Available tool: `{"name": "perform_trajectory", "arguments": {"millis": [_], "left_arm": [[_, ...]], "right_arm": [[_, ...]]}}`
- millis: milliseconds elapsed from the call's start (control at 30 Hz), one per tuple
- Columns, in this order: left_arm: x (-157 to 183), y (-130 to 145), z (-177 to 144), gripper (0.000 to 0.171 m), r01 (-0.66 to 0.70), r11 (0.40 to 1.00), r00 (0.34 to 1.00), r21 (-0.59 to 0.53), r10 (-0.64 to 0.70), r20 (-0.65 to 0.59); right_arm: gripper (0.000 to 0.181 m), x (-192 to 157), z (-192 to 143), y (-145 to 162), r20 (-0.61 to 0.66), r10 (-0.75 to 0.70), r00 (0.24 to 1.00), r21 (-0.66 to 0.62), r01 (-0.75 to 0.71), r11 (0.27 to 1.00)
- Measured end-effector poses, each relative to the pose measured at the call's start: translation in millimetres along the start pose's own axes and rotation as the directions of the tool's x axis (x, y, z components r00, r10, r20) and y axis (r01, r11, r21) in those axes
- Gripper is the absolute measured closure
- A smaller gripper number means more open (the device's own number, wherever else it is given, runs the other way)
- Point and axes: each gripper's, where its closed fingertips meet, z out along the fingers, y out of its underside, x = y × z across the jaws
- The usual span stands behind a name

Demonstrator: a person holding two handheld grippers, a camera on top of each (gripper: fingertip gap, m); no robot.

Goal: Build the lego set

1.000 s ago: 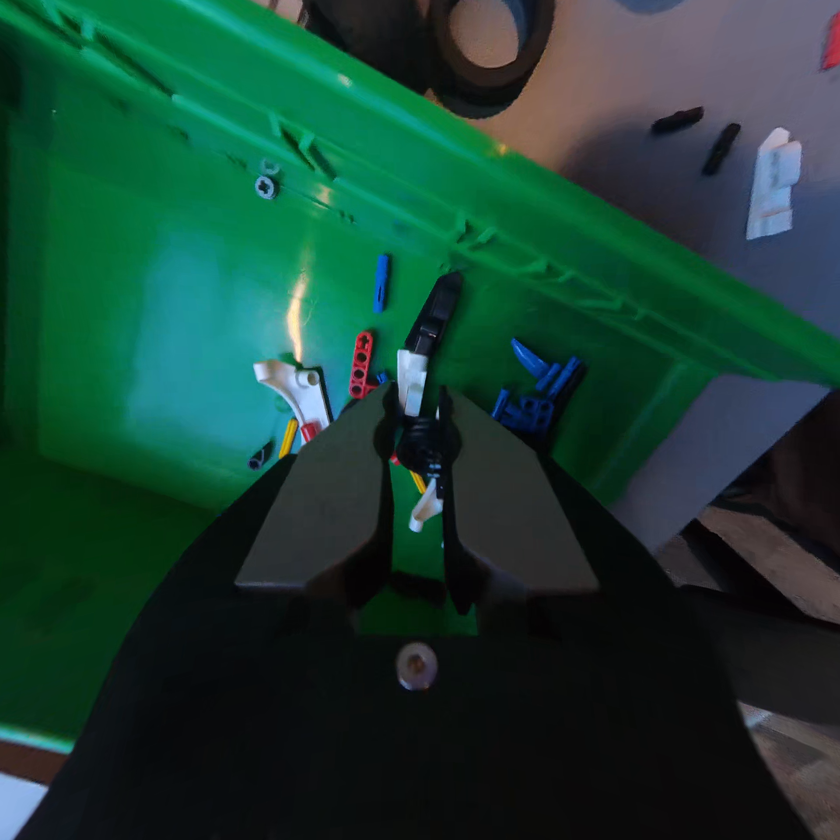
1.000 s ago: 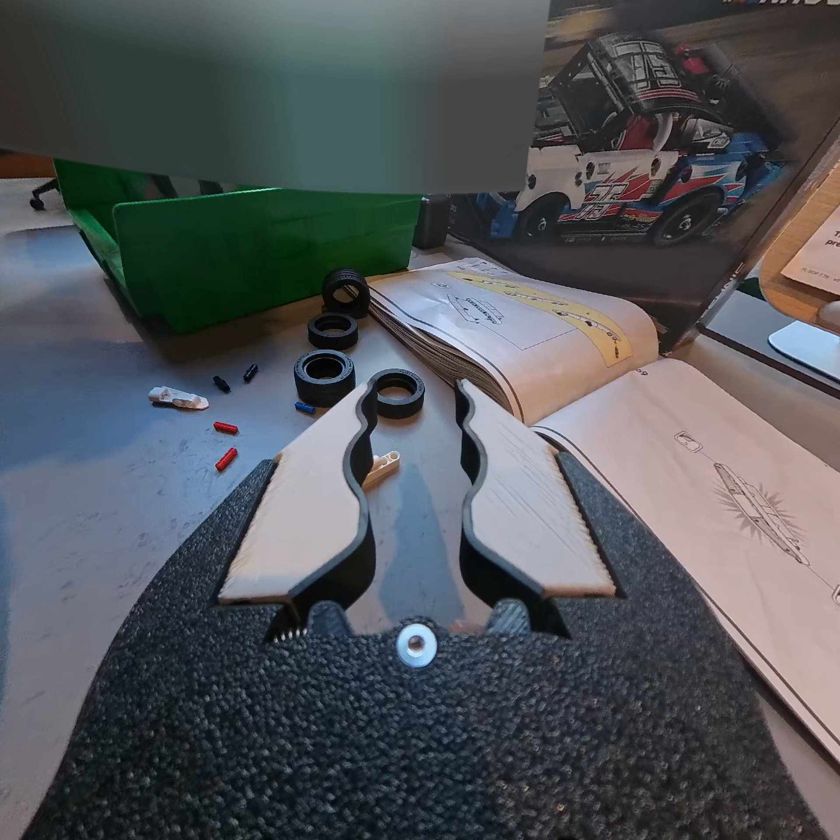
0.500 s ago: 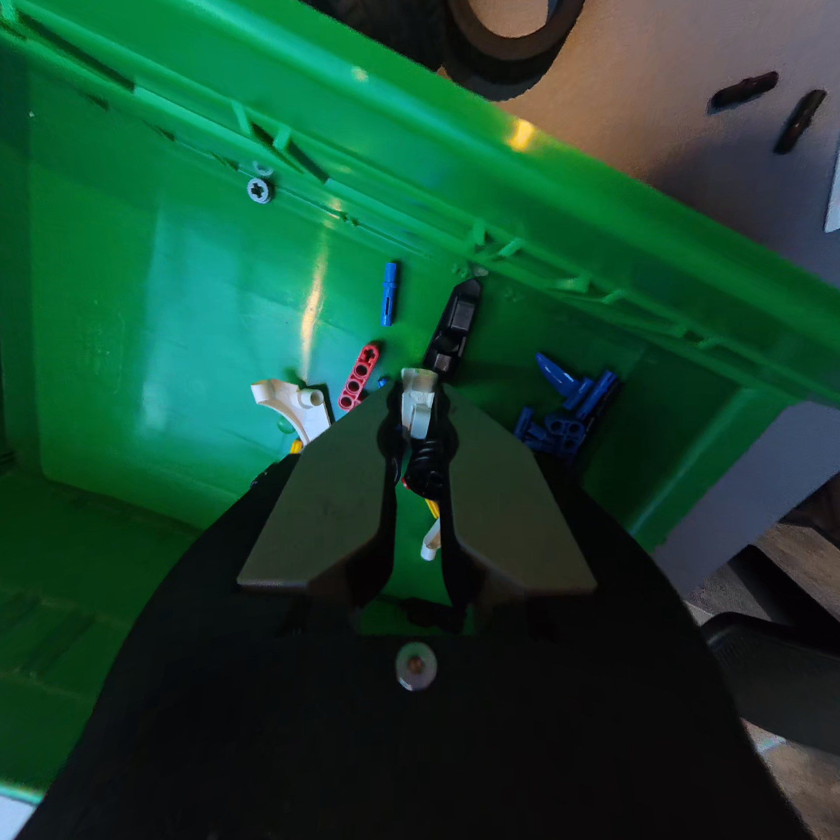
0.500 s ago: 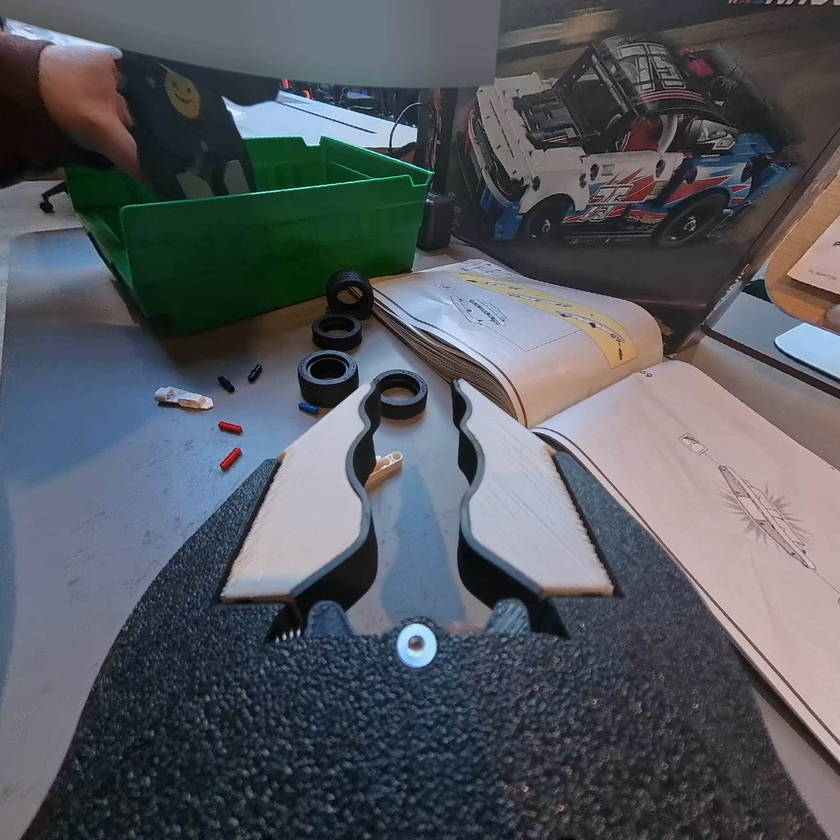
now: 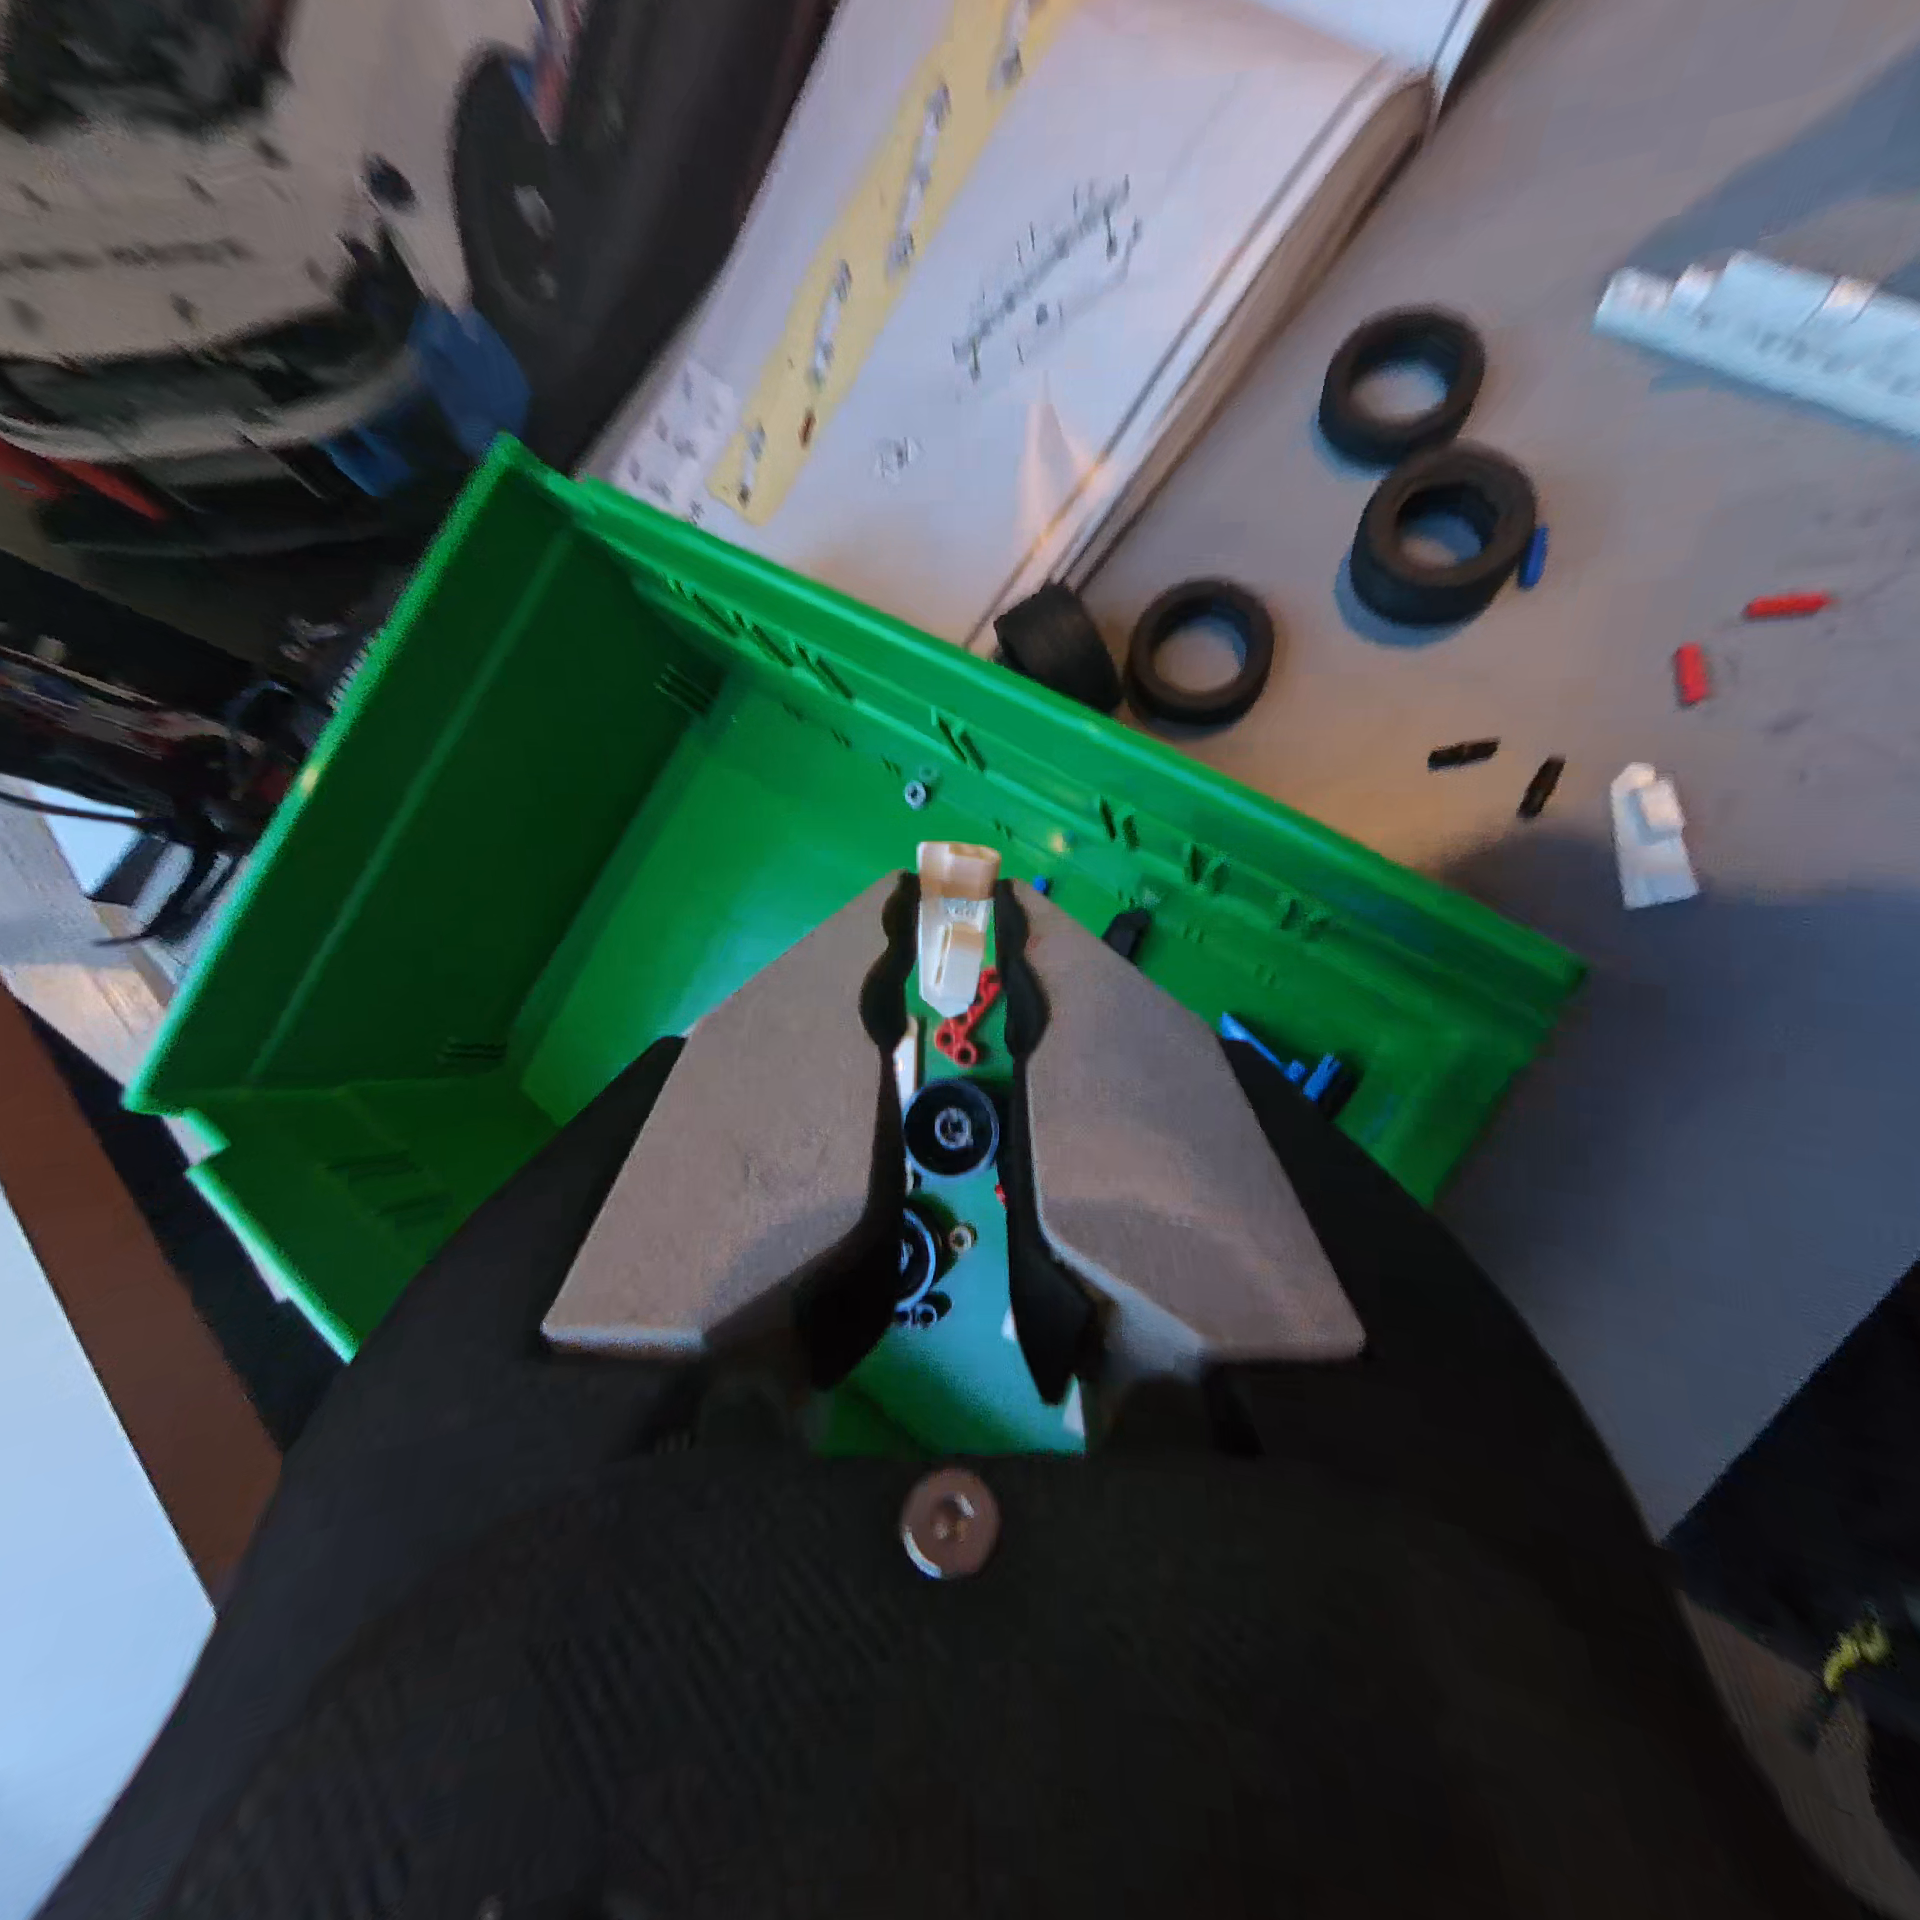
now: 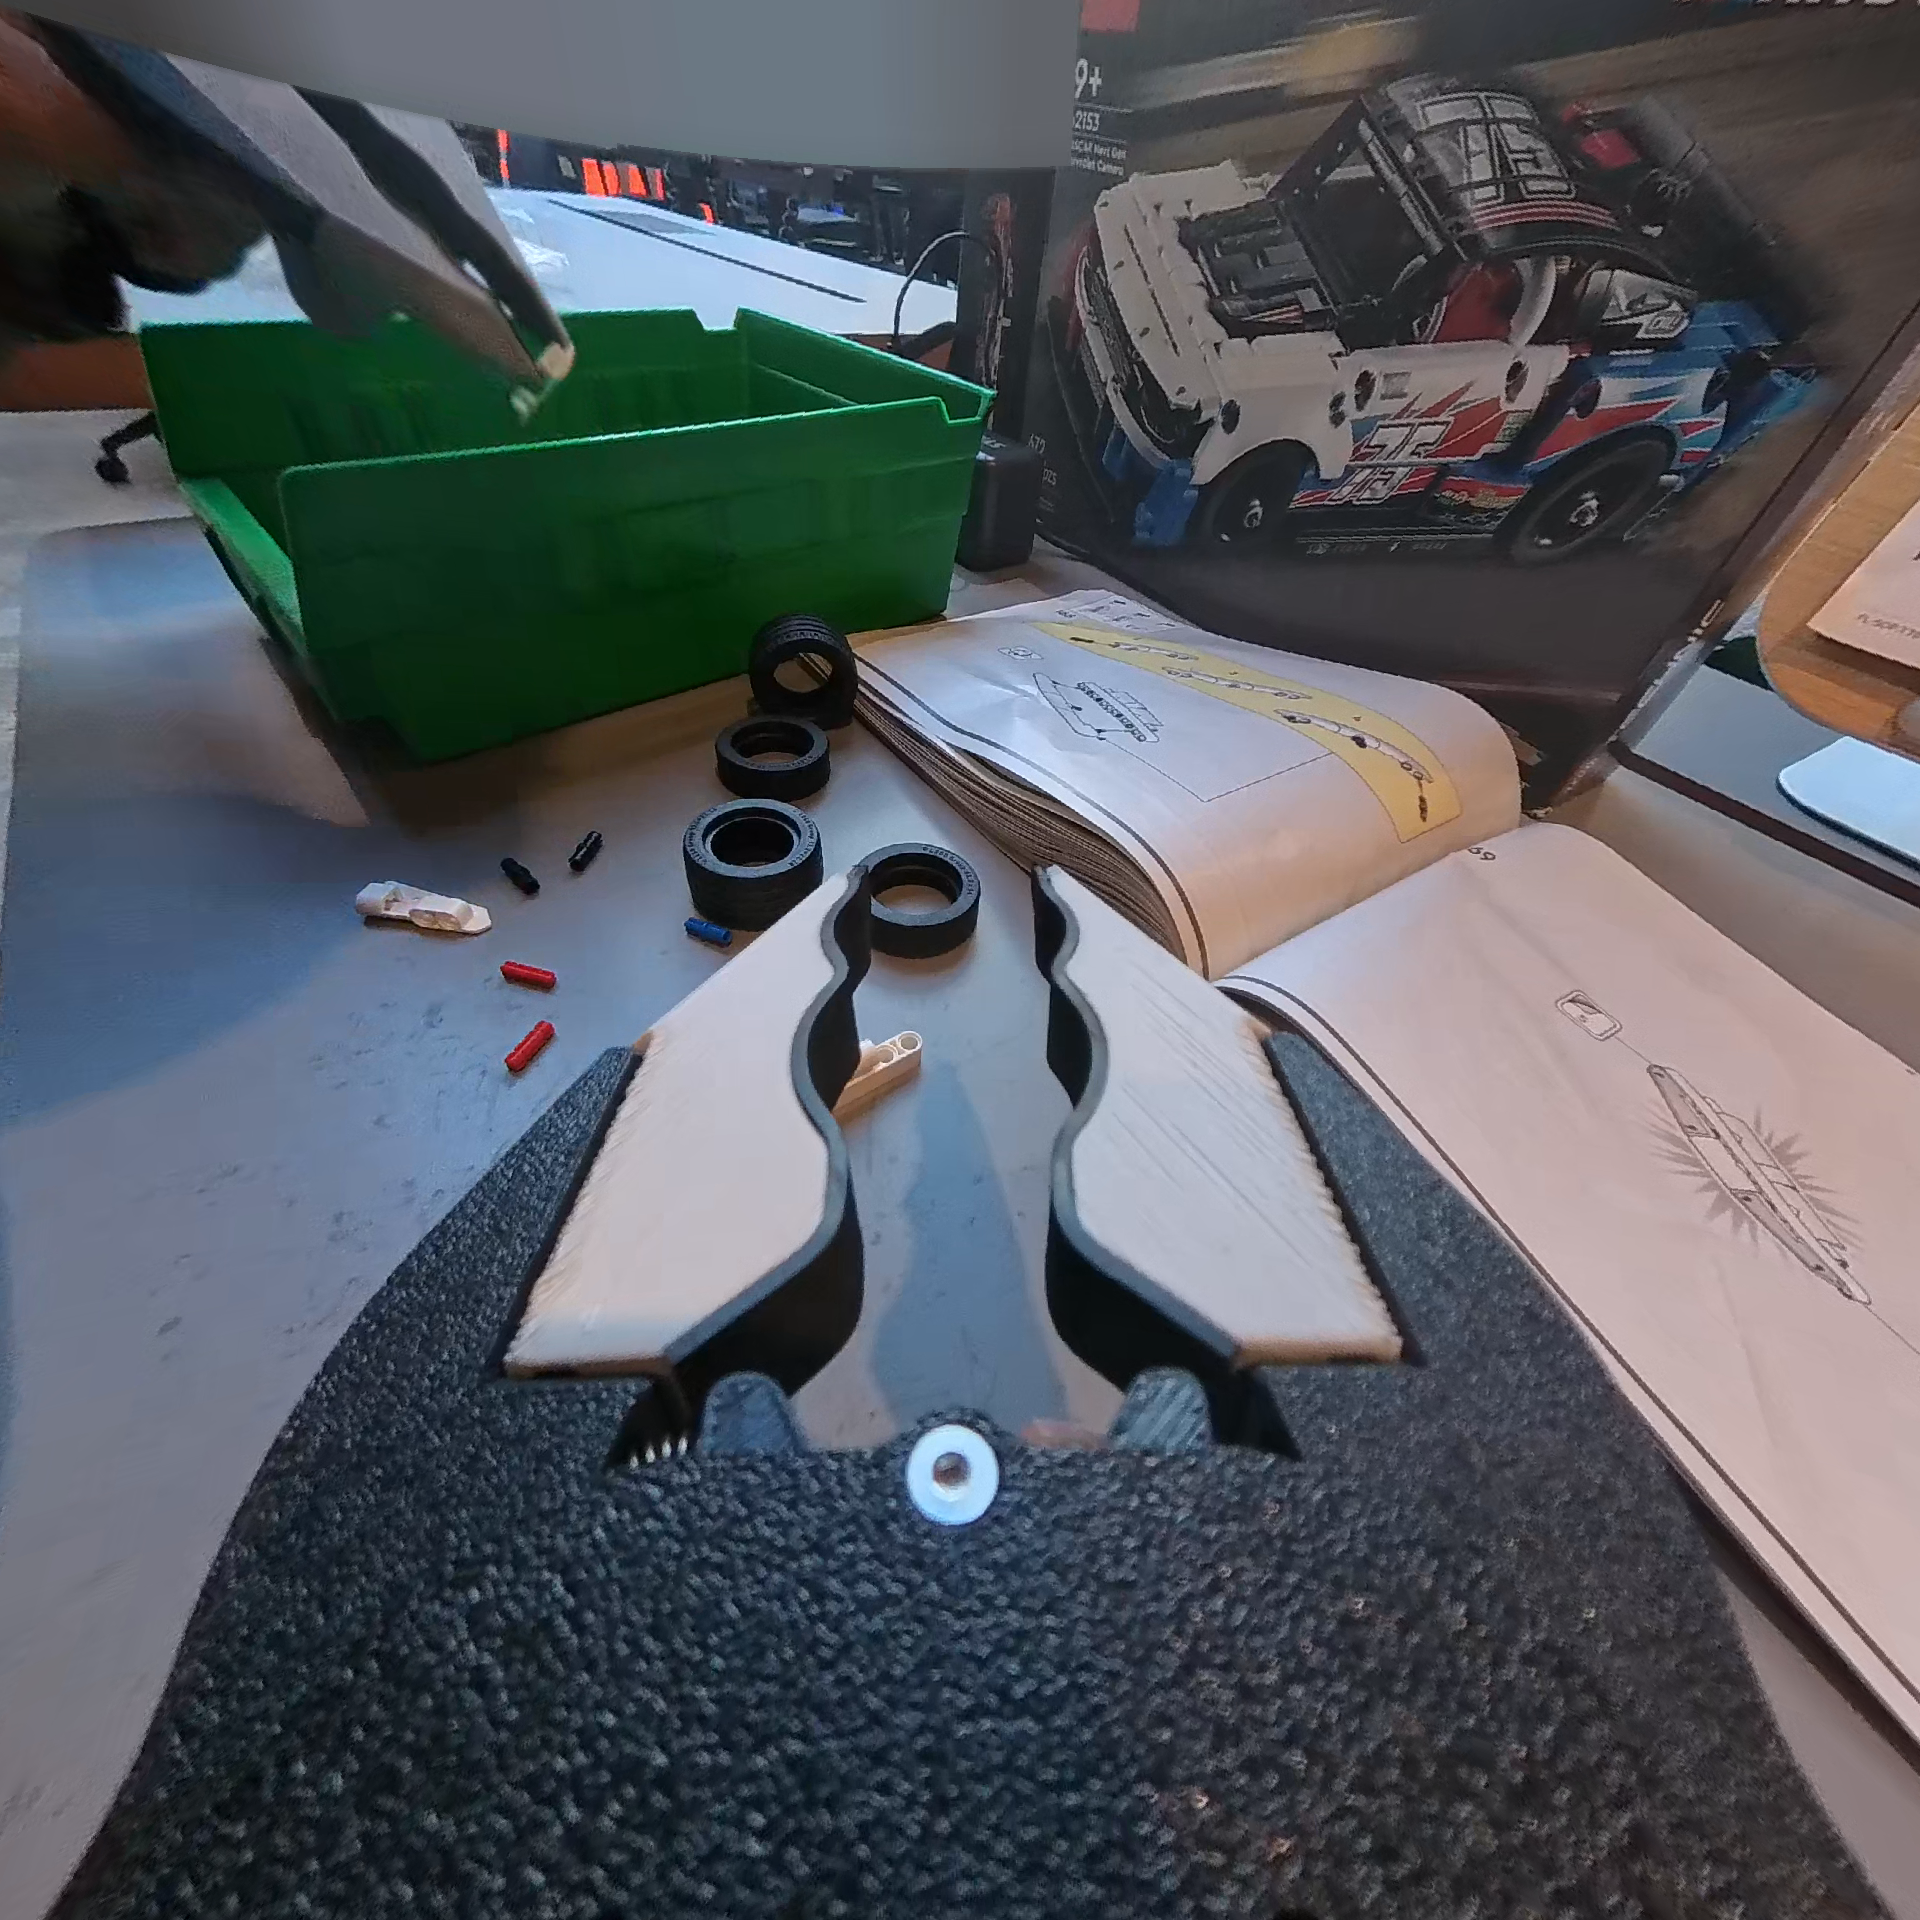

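Note:
My left gripper (image 5: 956, 904) is shut on a small white Lego piece (image 5: 951, 925) and holds it raised above the green bin (image 5: 436, 831). It also shows in the right wrist view (image 6: 540, 374), above the bin (image 6: 623, 540), with the white piece (image 6: 556, 361) at its tips. Loose red, blue and black parts (image 5: 951, 1127) lie on the bin floor. My right gripper (image 6: 945, 883) is open and empty, low over the grey table, with a small white beam (image 6: 883, 1065) lying between its fingers and a black tyre (image 6: 923, 899) just beyond its tips.
Several black tyres (image 6: 753, 862) lie between the bin and the open instruction booklet (image 6: 1195, 748). Small red pins (image 6: 528, 974), black pins (image 6: 520, 875), a blue pin (image 6: 707, 930) and a white part (image 6: 421, 906) lie at left. The set's box (image 6: 1455, 364) stands behind. Across from one pair of fingers to the other is roughly 25 cm. Measured from the fingertips, the blue pin (image 6: 707, 930) is 12 cm or so from the right gripper and 20 cm from the left.
My left gripper closed on the white piece down in the bin and has lifted it up out of the bin. My right gripper has stayed still and open.

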Motion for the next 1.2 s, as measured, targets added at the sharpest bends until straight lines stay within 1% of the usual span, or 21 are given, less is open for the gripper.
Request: {"name": "perform_trajectory", "arguments": {"millis": [67, 167, 267, 333, 433, 567, 633, 733, 767, 833, 900, 967, 1067, 1200], "left_arm": [[1, -13, -7, 0.160, -0.001, 0.998, 1.000, 0.067, -0.001, 0.021], [4, -29, -18, 0.160, -0.018, 0.991, 0.998, 0.133, 0.009, 0.063], [17, -47, -31, 0.160, -0.027, 0.977, 0.998, 0.212, 0.013, 0.066], [28, -55, -38, 0.160, -0.049, 0.971, 0.996, 0.234, 0.031, 0.081], [53, -65, -45, 0.160, -0.078, 0.964, 0.996, 0.254, 0.063, 0.067], [106, -70, -47, 0.160, -0.142, 0.954, 0.989, 0.262, 0.147, 0.002], [139, -67, -42, 0.160, -0.147, 0.955, 0.983, 0.259, 0.170, -0.071], [187, -57, -28, 0.160, -0.113, 0.960, 0.968, 0.256, 0.165, -0.188], [199, -48, -20, 0.160, -0.096, 0.968, 0.966, 0.232, 0.147, -0.212], [213, -23, -1, 0.160, -0.070, 0.986, 0.966, 0.150, 0.104, -0.236], [220, 1, 13, 0.160, -0.052, 0.996, 0.969, 0.070, 0.067, -0.238], [219, 16, 19, 0.159, -0.060, 0.998, 0.975, 0.027, 0.064, -0.211], [216, 23, 22, 0.159, -0.065, 0.998, 0.978, 0.008, 0.065, -0.196], [214, 22, 29, 0.160, -0.053, 0.999, 0.977, 0.004, 0.052, -0.205]], "right_arm": [[0.150, 0, 0, 0, 0.003, -0.001, 1.000, -0.002, 0.001, 1.000], [0.150, -2, 0, -1, 0.007, -0.005, 1.000, 0.003, 0.005, 1.000], [0.150, -4, -1, -2, 0.015, -0.005, 1.000, 0.010, 0.004, 1.000], [0.150, -4, -2, -2, 0.020, -0.002, 1.000, 0.016, 0.002, 1.000], [0.150, -5, -3, -3, 0.026, 0.002, 1.000, 0.024, -0.003, 1.000], [0.150, -6, -5, -5, 0.033, 0.008, 0.999, 0.032, -0.009, 0.999], [0.150, -7, -6, -5, 0.035, 0.010, 0.999, 0.036, -0.011, 0.999], [0.150, -7, -8, -5, 0.036, 0.013, 0.999, 0.038, -0.015, 0.999], [0.150, -7, -8, -5, 0.038, 0.014, 0.999, 0.037, -0.015, 0.999], [0.150, -9, -10, -4, 0.044, 0.010, 0.999, 0.034, -0.012, 0.999], [0.150, -10, -12, -4, 0.046, 0.006, 0.999, 0.035, -0.007, 0.999], [0.151, -10, -13, -5, 0.047, 0.010, 0.999, 0.036, -0.011, 0.999], [0.151, -9, -11, -4, 0.050, 0.016, 0.999, 0.033, -0.017, 0.999], [0.150, -10, -9, -3, 0.049, 0.010, 0.999, 0.025, -0.011, 1.000]]}}
